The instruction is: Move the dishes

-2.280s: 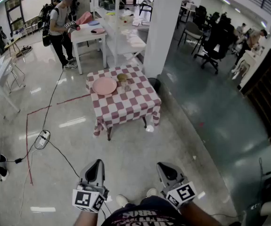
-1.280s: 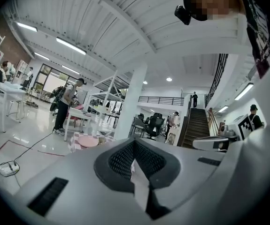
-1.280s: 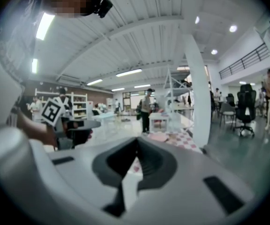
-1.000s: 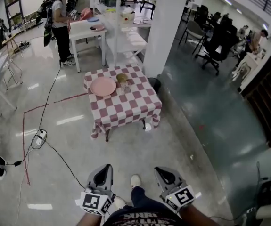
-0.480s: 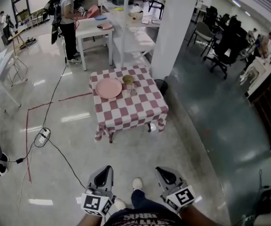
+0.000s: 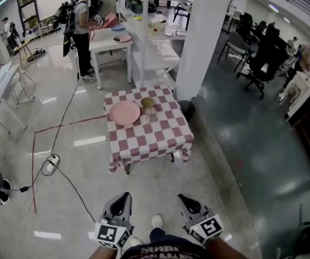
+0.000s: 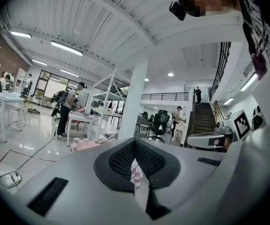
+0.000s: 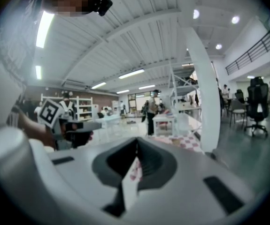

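A small table with a red-and-white checked cloth (image 6: 156,136) stands several steps ahead in the head view. On it lie a pink plate (image 6: 125,113), a tan bowl (image 6: 147,102) and a small clear glass (image 6: 150,114). My left gripper (image 6: 124,196) and right gripper (image 6: 181,199) are held low at the picture's bottom, far from the table, both shut and holding nothing. In the left gripper view the left gripper (image 7: 134,142) shows a sliver of the checked cloth past its closed tips. The right gripper (image 8: 136,142) looks the same in its own view.
A white pillar (image 6: 200,36) rises just behind the table. A person (image 6: 82,23) stands at a white table (image 6: 110,42) beyond it, by a shelving rack (image 6: 144,15). A black cable (image 6: 71,185), power strip (image 6: 49,165) and red tape line (image 6: 34,161) cross the floor at left. Office chairs (image 6: 262,63) are at right.
The person carrying me has stepped along the floor, and the view has shifted a little; a shoe now shows between the grippers. Both grippers stay shut and low.
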